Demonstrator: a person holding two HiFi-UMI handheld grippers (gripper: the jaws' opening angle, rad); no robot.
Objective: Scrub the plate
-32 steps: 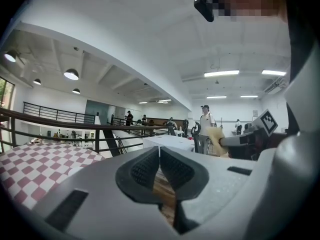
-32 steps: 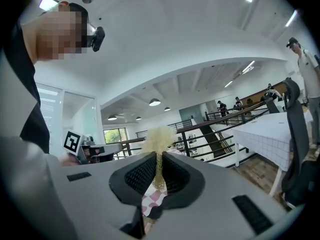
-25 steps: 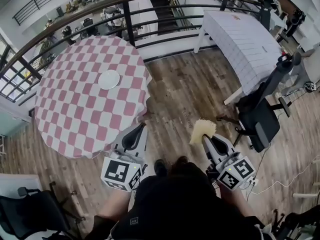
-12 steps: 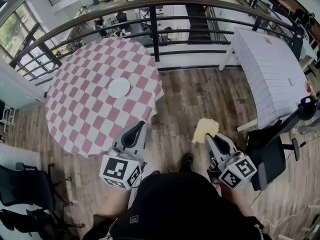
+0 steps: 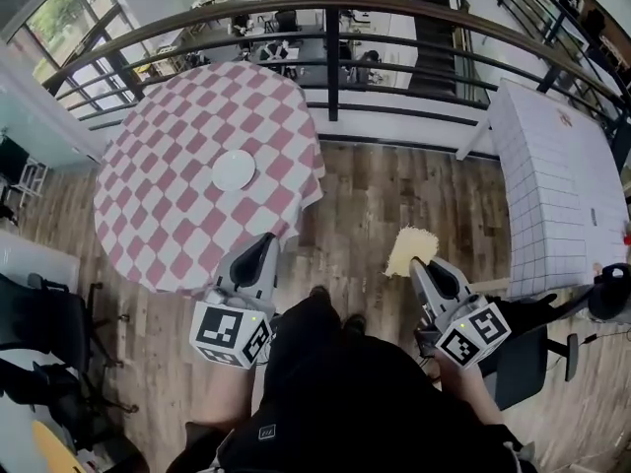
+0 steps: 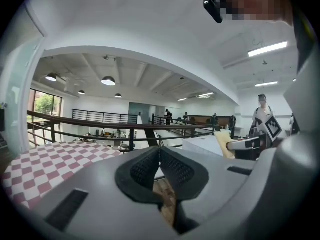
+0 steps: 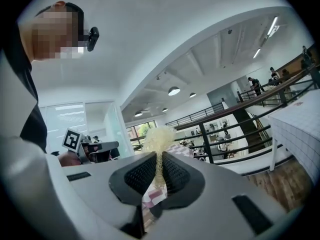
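Right gripper [image 7: 159, 159] tight on scrubber [image 7: 159, 136]; plate [image 5: 234, 169] head-view only

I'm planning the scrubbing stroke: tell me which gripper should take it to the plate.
Right, probably. The right gripper is shut on the yellow scrubber; the left gripper is shut and empty, though nearer the checkered table bearing the plate.

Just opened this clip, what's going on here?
A person stands on the wood floor with a gripper in each hand. The right gripper is shut on a yellow scrub pad; the left gripper is shut and empty. The white plate lies untouched on the round checked table, ahead and to the left of both grippers. Scrubbing has not begun.
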